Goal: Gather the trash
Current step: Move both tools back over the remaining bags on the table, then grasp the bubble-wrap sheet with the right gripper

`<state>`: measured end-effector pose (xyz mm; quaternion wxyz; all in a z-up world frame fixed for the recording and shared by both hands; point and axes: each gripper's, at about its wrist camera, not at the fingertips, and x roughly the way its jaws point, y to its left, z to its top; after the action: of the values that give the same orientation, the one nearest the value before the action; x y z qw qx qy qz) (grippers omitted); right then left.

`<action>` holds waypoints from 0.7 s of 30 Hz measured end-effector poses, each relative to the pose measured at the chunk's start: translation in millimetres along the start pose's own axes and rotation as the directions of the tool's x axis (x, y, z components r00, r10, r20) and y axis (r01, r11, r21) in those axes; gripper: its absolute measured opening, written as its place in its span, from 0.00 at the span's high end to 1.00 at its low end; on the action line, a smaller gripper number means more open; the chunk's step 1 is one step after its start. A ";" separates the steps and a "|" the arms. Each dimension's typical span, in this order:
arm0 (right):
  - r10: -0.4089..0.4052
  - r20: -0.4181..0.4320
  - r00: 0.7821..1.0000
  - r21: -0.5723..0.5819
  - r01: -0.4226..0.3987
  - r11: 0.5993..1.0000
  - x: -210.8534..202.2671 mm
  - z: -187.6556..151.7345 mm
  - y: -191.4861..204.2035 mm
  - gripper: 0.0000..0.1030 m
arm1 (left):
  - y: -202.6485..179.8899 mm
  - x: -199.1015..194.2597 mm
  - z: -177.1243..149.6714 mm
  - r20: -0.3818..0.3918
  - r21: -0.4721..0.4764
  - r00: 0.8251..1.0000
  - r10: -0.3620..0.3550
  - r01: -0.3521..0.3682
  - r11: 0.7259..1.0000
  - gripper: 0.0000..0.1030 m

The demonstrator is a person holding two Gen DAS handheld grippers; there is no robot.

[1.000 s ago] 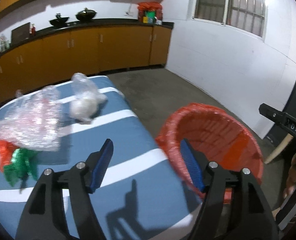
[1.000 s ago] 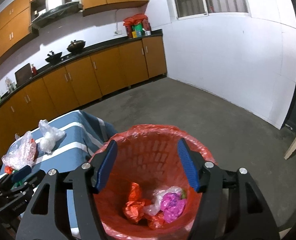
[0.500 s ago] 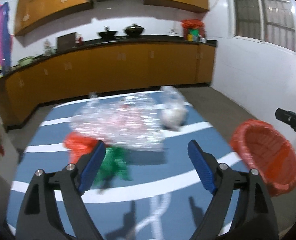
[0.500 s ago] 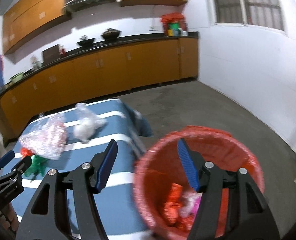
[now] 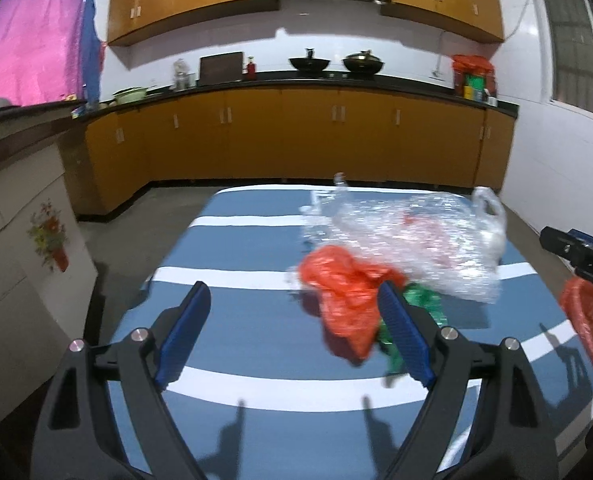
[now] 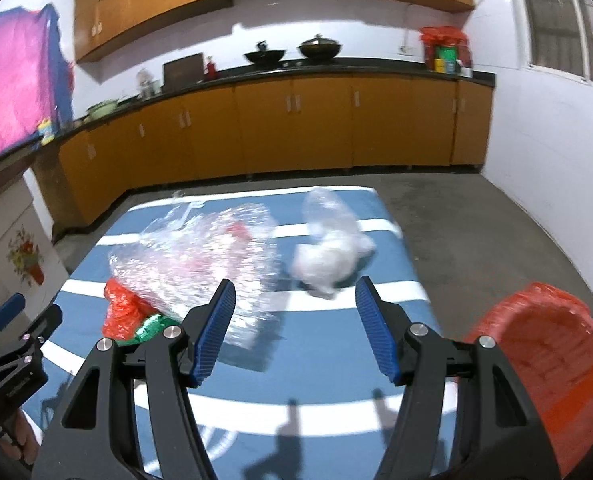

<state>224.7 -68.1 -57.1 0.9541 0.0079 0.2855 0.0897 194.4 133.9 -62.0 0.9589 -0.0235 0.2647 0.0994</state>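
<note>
1. Four pieces of trash are left on the blue-and-white striped tabletop (image 5: 232,320): a crumpled clear plastic sheet (image 5: 408,236), a red-orange plastic bag (image 5: 344,288), a green wrapper (image 5: 420,304) tucked beside it, and a small whitish plastic bag (image 6: 328,256) lying apart toward the far right corner
2. My left tool (image 5: 292,336) has just been opening; its blue pads stand spread with nothing between them, and the red-orange bag sits just ahead of its right pad
3. My right tool (image 6: 292,332) is also spread and empty, hovering over the tabletop with the whitish bag ahead of it and the clear sheet to its left
4. I judge the step in hand to be the reach for the next piece, left tool to the red-orange bag, right tool to the whitish one
5. To do it well I would bring the left tool rightward until the bag's bulk is centred between the pads, then come down low so they close on a thick fold, not on a loose edge
6. Plastic this light may slip or drag the green wrapper along, so I would close fully before lifting
7. The red basket (image 6: 548,364) stands off the tabletop's right edge, near enough for a short carry
</note>
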 end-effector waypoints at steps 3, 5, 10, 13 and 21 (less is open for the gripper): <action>0.010 -0.022 1.000 -0.010 -0.011 1.000 16.2 2.0 9.5 0.39 | 13.9 3.8 -2.3 -0.006 -0.016 1.000 0.015 -0.015 1.000 0.18; 0.013 -0.040 0.999 -0.007 -0.014 1.000 27.7 3.0 13.0 0.39 | 20.8 7.1 -3.1 -0.011 -0.031 1.000 0.023 -0.024 0.999 0.18; 0.015 -0.081 0.997 -0.004 -0.015 1.000 51.6 2.3 19.2 0.39 | 31.6 14.0 -2.6 -0.018 -0.056 0.999 0.033 -0.034 0.998 0.18; 0.004 -0.102 0.995 -0.022 -0.006 1.000 63.5 -0.1 24.3 0.39 | 37.3 17.9 -2.4 -0.023 -0.066 0.999 0.037 -0.039 0.997 0.18; 0.044 -0.160 0.986 -0.002 -0.045 0.999 78.8 -6.7 24.3 0.43 | 42.2 26.5 -4.6 -0.035 -0.076 0.999 0.035 -0.038 0.996 0.18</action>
<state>281.7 -30.7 -103.9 0.9259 0.0041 0.3607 0.1122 205.8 179.4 -79.2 0.9507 -0.0573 0.2772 0.1265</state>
